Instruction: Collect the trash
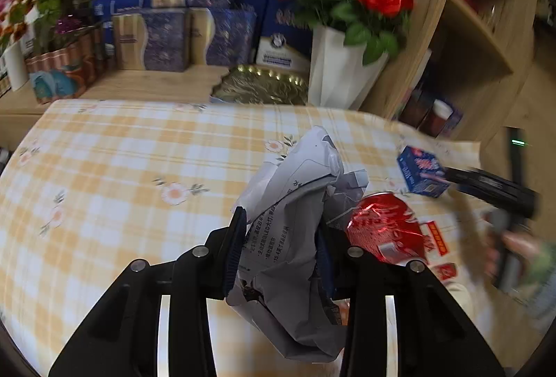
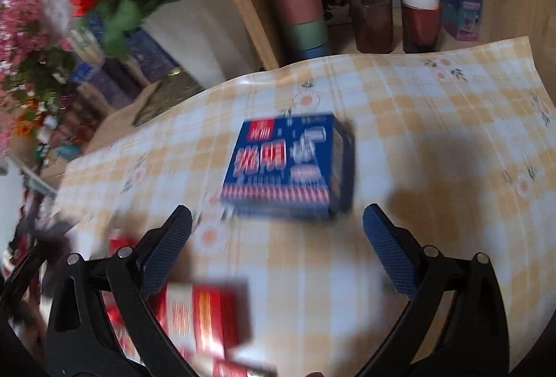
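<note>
In the left wrist view my left gripper is shut on a crumpled grey-white printed paper, held over the yellow checked tablecloth. Just right of it lies a crushed red can, with red and yellow wrappers beside it. A blue box with red and white print lies flat on the cloth, just ahead of my open right gripper, whose jaws stand wide with nothing between them. A red carton lies under its left finger. The left wrist view shows the same blue box at the right gripper's fingers.
Behind the table stand a white vase of red flowers, a gold tray, stacked blue and gold tins and a pink flower pot. A wooden shelf at the right holds cups and boxes.
</note>
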Tool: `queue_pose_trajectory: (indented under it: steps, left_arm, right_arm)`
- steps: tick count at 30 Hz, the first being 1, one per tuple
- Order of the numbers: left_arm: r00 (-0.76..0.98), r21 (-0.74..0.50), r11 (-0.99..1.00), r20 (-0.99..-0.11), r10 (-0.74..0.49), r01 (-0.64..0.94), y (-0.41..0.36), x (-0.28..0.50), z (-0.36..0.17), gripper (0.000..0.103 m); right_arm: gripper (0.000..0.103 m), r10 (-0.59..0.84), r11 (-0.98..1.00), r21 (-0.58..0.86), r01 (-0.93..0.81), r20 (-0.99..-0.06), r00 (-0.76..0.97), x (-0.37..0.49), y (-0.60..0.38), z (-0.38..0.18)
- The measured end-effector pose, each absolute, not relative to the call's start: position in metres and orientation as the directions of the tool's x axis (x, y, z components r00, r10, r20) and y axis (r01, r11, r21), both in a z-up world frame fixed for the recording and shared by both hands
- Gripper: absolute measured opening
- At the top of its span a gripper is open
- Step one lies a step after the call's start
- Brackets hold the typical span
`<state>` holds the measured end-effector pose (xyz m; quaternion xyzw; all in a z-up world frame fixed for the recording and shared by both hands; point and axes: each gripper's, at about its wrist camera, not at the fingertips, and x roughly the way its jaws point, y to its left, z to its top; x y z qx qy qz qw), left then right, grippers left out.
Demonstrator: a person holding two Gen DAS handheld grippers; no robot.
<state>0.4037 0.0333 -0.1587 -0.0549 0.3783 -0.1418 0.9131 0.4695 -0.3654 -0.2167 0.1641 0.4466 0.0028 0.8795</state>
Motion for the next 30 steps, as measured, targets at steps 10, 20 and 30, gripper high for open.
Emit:
queue_pose_trajectory:
  steps: [10,20,30]
  left_arm:
    - [0.702,-0.245,0.963,-0.667,-0.249,0.109,0.110,0.293,-0.157,0.037]
    - [0.689,-0.358,0.934,-0.676,-0.262,0.003,0.147,0.241,-0.166,0.037]
    - [0.667,-0.417,0.897,-0.628,-0.400,0.146,0.085,0.217,-0.139,0.037]
  right_arm:
    - [0.096,-0.042,0.976,0.065,0.210,-0.882,0.469,0.542,-0.339,-0.255]
    - [0.082,0.093,0.957,0.243,0.161,-0.779,0.621,0.461,-0.349,-0.218]
    - [0.082,0.250,0.898,0.432,0.083,-0.658,0.711,0.254,-0.345,-0.174]
